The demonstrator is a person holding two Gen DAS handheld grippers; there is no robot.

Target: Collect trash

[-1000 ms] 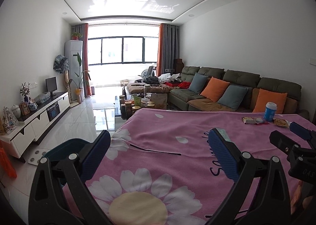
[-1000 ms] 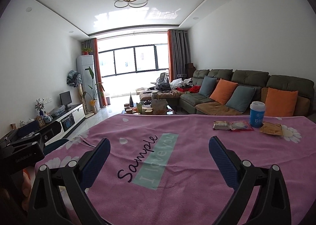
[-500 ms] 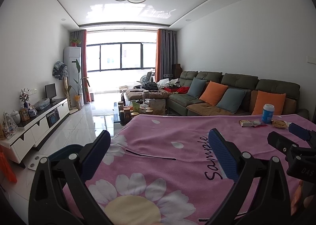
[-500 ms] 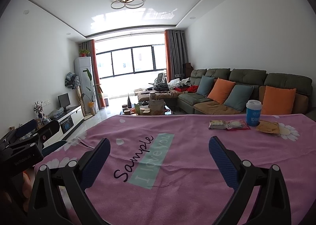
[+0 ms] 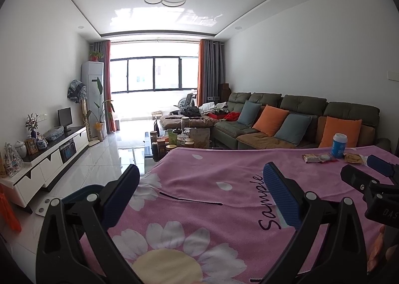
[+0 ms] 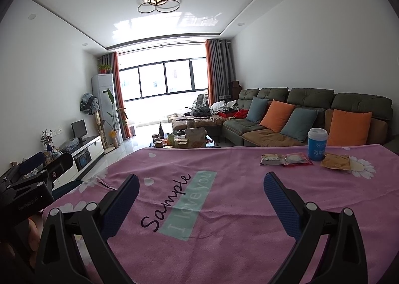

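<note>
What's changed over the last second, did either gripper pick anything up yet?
No. Both the left gripper and right gripper tilted up slightly, so the table sits lower in view; both remain open and empty. The blue cup and wrappers stayed put on the pink cloth.

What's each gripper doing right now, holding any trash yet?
Left gripper: open, empty, above the pink cloth.
Right gripper: open, empty; wrappers and cup untouched.

left wrist: low over pink cloth (image 5: pixel 199 191), facing window | right wrist: same — both share sofa (image 6: pixel 311 119)
</note>
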